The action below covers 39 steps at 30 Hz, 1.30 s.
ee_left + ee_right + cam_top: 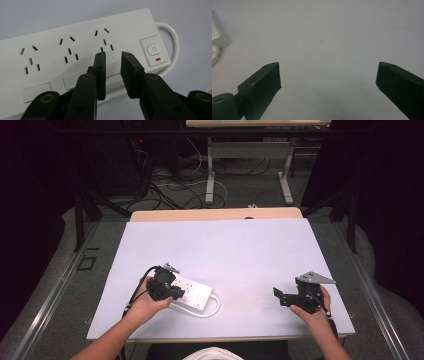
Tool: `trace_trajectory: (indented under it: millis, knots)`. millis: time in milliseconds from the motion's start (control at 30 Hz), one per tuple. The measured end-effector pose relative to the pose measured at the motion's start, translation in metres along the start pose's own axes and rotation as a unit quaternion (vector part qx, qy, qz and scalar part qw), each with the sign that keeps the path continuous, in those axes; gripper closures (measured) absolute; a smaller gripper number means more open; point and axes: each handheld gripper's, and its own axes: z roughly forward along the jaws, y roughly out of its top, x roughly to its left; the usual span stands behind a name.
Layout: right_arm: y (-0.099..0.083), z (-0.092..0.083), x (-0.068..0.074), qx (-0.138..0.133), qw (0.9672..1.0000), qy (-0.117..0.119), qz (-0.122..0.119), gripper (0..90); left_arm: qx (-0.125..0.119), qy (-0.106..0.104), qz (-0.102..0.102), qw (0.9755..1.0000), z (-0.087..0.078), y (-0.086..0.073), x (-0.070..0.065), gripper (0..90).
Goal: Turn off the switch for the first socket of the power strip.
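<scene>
Left gripper (112,56): jaws slightly apart, empty, mid-frame over power strip (75,45) | Risk: tips may miss switch (153,49), sliding strip.

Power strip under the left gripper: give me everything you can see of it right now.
The power strip is a white, plastic-looking bar lying flat on the pale sheet, at its near left part. It shows three socket groups in a row, with blank rectangular panels below them, and at one end a raised switch with a small red mark under it. A white cord loops out from that end. The left gripper hangs over its near edge, jaws slightly apart, with nothing between them; contact is unclear.
</scene>
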Motion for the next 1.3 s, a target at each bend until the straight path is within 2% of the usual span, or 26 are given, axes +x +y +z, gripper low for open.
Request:
trace_trajectory:
  millis: [267, 633, 700, 867, 967, 1100, 1200, 1233, 1267, 1300]
  knots:
    - [0.0, 0.0, 0.0, 0.001, 1.0, 0.0, 0.002, 5.2, -0.013, 0.0, -0.002, 0.9999, -0.008, -0.002, 0.004, 66.0]
    - [0.0, 0.0, 0.0, 0.0, 1.0, 0.0, 0.001, 5.2, -0.055, 0.007, -0.006, 0.9984, -0.019, -0.005, 0.005, 54.6]
    - [0.0, 0.0, 0.0, 0.0, 1.0, 0.0, 0.001, 5.2, -0.071, 0.011, -0.009, 0.9974, -0.02, -0.006, 0.006, 52.8]
    - [0.0, 0.0, 0.0, -0.001, 1.0, 0.0, 0.0, 5.2, -0.093, 0.015, -0.009, 0.9955, -0.023, -0.008, 0.01, 48.2]
    - [0.0, 0.0, -0.001, 0.0, 1.0, 0.0, 0.001, 5.2, -0.107, 0.025, -0.011, 0.9938, -0.023, -0.011, 0.011, 46.0]
    - [0.0, 0.0, -0.001, -0.001, 1.0, -0.001, 0.0, 5.2, -0.123, 0.026, -0.011, 0.992, -0.026, -0.014, 0.013, 42.1]
    - [0.0, 0.0, -0.001, -0.001, 1.0, -0.001, 0.0, 5.2, -0.143, 0.026, -0.021, 0.9892, -0.029, -0.016, 0.016, 40.3]
    - [0.0, 0.0, 0.0, 0.0, 1.0, -0.001, 0.0, 5.2, -0.143, 0.022, -0.016, 0.9893, -0.031, -0.017, 0.018, 39.7]
    - [0.0, 0.0, 0.0, 0.0, 1.0, 0.0, 0.0, 5.2, -0.15, 0.025, -0.015, 0.9883, -0.032, -0.018, 0.019, 38.7]
    - [0.0, 0.0, 0.0, -0.001, 1.0, 0.0, 0.0, 5.2, -0.149, 0.023, -0.018, 0.9884, -0.033, -0.019, 0.02, 37.8]
